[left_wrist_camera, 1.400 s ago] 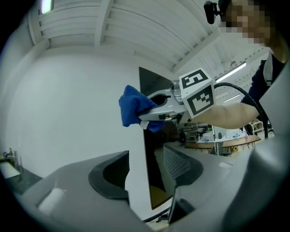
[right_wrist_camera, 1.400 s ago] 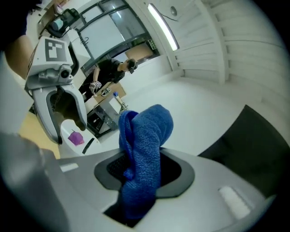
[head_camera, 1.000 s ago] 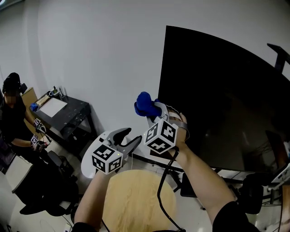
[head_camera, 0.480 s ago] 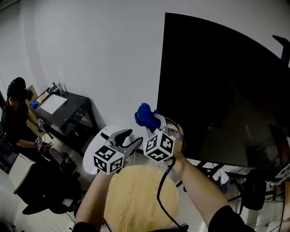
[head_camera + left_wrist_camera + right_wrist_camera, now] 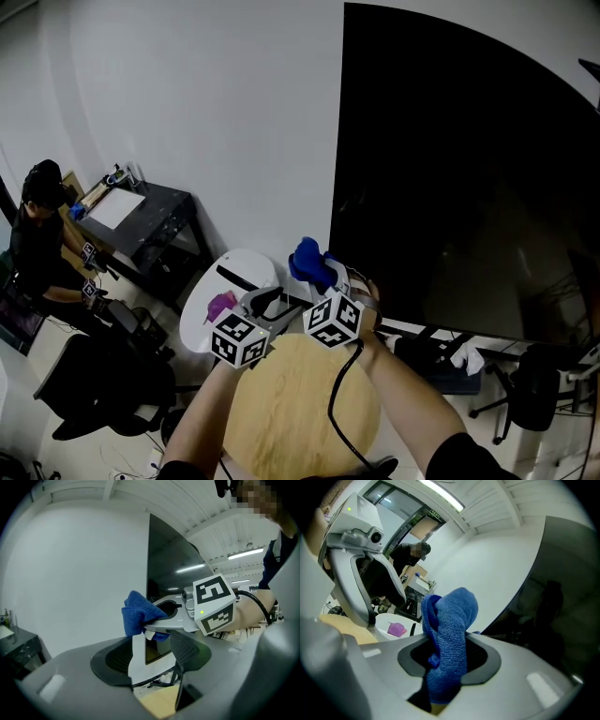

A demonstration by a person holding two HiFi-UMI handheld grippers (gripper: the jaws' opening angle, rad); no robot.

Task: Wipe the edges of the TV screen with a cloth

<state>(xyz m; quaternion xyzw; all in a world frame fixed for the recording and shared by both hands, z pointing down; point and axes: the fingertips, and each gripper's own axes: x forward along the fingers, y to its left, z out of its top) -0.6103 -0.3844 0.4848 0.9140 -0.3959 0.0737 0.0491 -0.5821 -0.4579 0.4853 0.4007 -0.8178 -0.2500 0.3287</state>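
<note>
Lower beside the TV (image 5: 450,187) now, our right gripper (image 5: 323,277) pinches the cloth (image 5: 307,257), left gripper (image 5: 267,301) agape and empty; next we'd likely press its bottom-left edge.

Your cloth (image 5: 309,262) is blue, TV (image 5: 459,169) black. Your marker cubes (image 5: 334,321): black-and-white squares. Worktop (image 5: 300,412) pale wood. Side table (image 5: 199,328) white, purple scrap (image 5: 222,305) on it.

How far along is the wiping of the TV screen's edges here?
Done: the blue cloth is clamped in the right gripper. In hand: that gripper holds the cloth near the lower part of the TV screen's left edge; contact can't be confirmed. Left: no wiped edge shows, so all the wiping seems to remain. The left gripper is open and empty.
</note>
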